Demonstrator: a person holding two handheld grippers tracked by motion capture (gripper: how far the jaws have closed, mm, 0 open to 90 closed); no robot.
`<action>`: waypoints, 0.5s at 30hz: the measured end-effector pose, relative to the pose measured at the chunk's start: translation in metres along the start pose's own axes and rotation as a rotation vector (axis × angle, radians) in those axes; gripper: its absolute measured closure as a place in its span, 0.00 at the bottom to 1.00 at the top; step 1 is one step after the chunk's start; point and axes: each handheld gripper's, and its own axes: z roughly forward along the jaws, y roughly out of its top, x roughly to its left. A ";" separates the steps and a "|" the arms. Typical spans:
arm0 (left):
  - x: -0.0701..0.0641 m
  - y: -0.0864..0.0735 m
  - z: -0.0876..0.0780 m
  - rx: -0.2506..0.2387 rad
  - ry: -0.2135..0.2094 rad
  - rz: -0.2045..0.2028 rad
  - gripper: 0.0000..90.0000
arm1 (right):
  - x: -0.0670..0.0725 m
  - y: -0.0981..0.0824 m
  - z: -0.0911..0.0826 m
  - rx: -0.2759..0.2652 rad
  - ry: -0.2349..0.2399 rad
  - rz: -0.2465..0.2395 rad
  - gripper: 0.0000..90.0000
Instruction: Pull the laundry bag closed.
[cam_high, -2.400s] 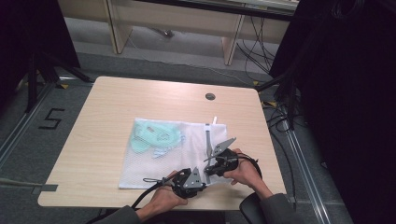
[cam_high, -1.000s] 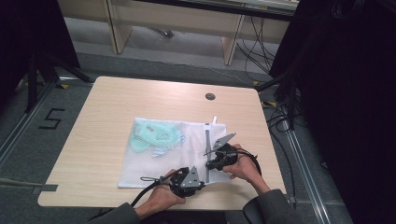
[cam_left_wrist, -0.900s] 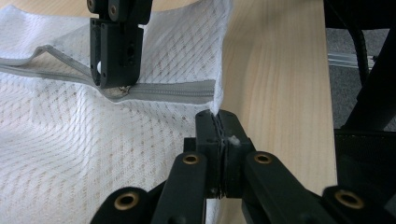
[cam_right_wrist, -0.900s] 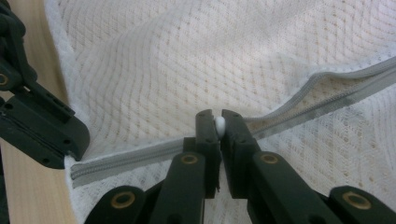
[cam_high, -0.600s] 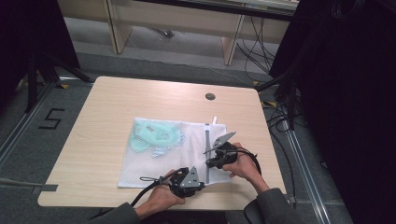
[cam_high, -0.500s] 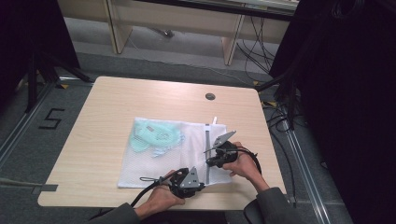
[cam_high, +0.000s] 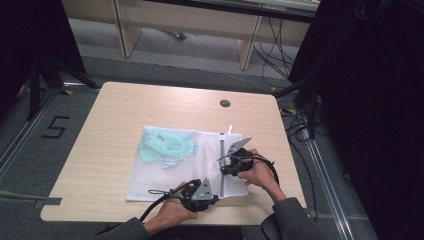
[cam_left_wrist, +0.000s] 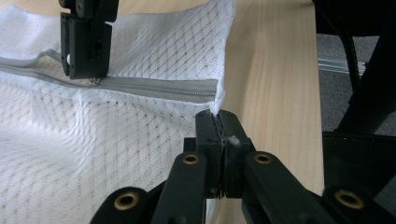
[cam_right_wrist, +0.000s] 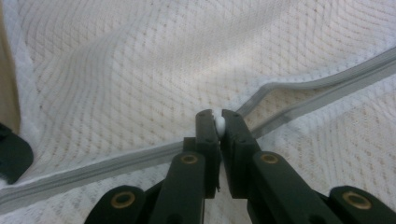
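Observation:
A white mesh bag (cam_high: 200, 165) lies flat on the wooden table (cam_high: 125, 110) with a pale green garment (cam_high: 165, 145) inside it. A grey zipper (cam_high: 221, 150) runs along the bag's right side. My left gripper (cam_high: 216, 193) (cam_left_wrist: 218, 116) is shut on the bag's near corner, just past the zipper's (cam_left_wrist: 159, 88) end. My right gripper (cam_high: 223, 161) (cam_right_wrist: 218, 116) is shut on the white zipper pull (cam_right_wrist: 218, 123). Beyond the pull the two zipper (cam_right_wrist: 116, 163) tapes stand apart. The left gripper view has the right gripper (cam_left_wrist: 88, 74) down on the zipper line farther off.
A round cable port (cam_high: 225, 103) sits in the table near its far edge. The table's right edge (cam_high: 287, 150) runs close to my right hand. Cables trail from both grippers toward the person. Dark curtains and wooden furniture legs stand beyond the table.
My right gripper has crept a little along the zipper, away from the near edge, with the pull still in it. The left gripper has stayed put on the bag's corner.

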 end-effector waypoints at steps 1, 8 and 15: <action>0.000 0.000 0.000 0.002 -0.003 0.008 0.98 | -0.001 0.000 0.000 0.000 0.002 0.000 0.96; -0.001 -0.001 0.000 0.012 -0.012 0.004 0.98 | -0.004 0.001 0.003 0.011 -0.001 -0.012 0.96; -0.003 0.000 -0.002 0.002 -0.010 -0.005 0.98 | -0.009 0.002 0.004 -0.003 -0.004 -0.002 0.96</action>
